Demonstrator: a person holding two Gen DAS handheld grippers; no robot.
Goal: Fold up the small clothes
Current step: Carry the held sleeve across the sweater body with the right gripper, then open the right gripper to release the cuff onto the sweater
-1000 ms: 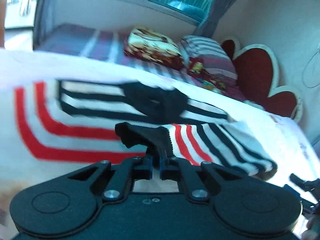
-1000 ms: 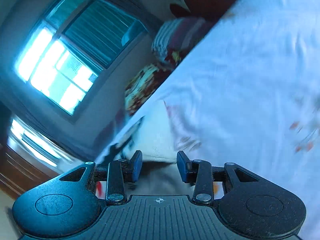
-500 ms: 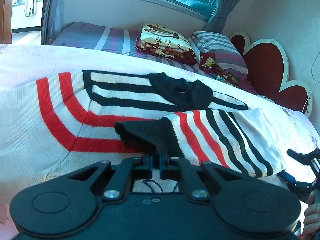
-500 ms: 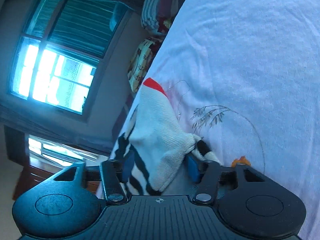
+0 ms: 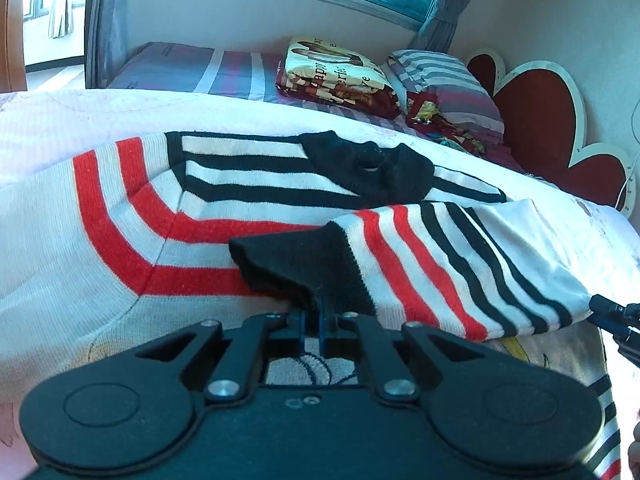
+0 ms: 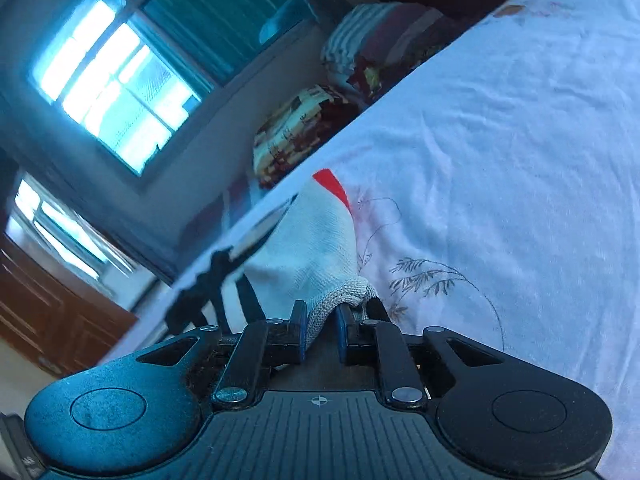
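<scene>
**Sleeve folded across, body folds not yet made**

The striped sweater [image 5: 132, 216] lies spread on the bed [image 5: 72, 116], collar [image 5: 372, 168] pointing toward the pillows. One sleeve [image 5: 460, 264] is drawn over the chest, its black cuff [image 5: 304, 268] pinched at the lower edge by the left hand-held gripper [image 5: 314, 322], whose jaws are clenched on the knit. The right hand-held gripper [image 6: 320, 330] is clamped on the sweater too, grasping a bunched fold of white fabric at the sleeve's outer end (its tip peeks in at the right edge of the left wrist view).

By my reading the fold is at an early stage: one sleeve is brought in but not laid down and released, and the red-striped far side looks spread flat. Left to do, most likely: set this sleeve down, bring in the other side, then fold the body.

Beyond the sweater sit a folded blanket [image 5: 336, 72] and a striped pillow [image 5: 448, 84] by the heart-shaped headboard [image 5: 540, 120].
</scene>
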